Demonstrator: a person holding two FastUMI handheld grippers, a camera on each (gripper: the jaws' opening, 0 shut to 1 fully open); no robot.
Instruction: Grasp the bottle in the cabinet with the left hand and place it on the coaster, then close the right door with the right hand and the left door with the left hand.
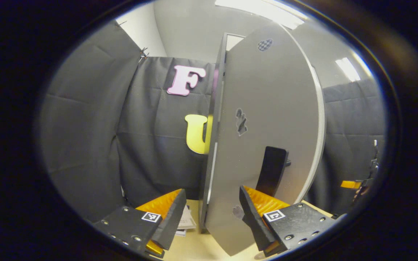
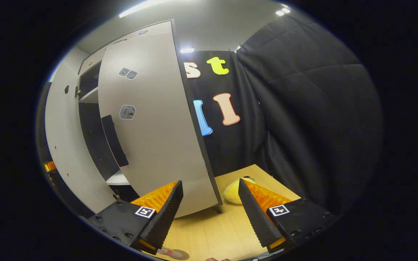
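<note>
In the left gripper view the grey left door (image 1: 267, 119) stands ajar, seen nearly edge-on, with a black handle (image 1: 272, 170) low on its face. My left gripper (image 1: 210, 221) is open right in front of it, its fingers either side of the door's hinge-side edge. In the right gripper view the grey right door (image 2: 151, 119) stands open with its black handle (image 2: 114, 141) facing me. My right gripper (image 2: 210, 214) is open just below and in front of that door's free edge. A round brownish coaster (image 2: 178, 254) peeks in at the bottom edge. The cabinet interior (image 2: 89, 127) is dark.
A yellow soft object (image 2: 232, 192) lies on the wooden table (image 2: 212, 232) by the right finger. Papers (image 1: 187, 221) lie at the cabinet's foot. The other gripper (image 1: 361, 183) shows at the far right. Black cloth walls close in around the table.
</note>
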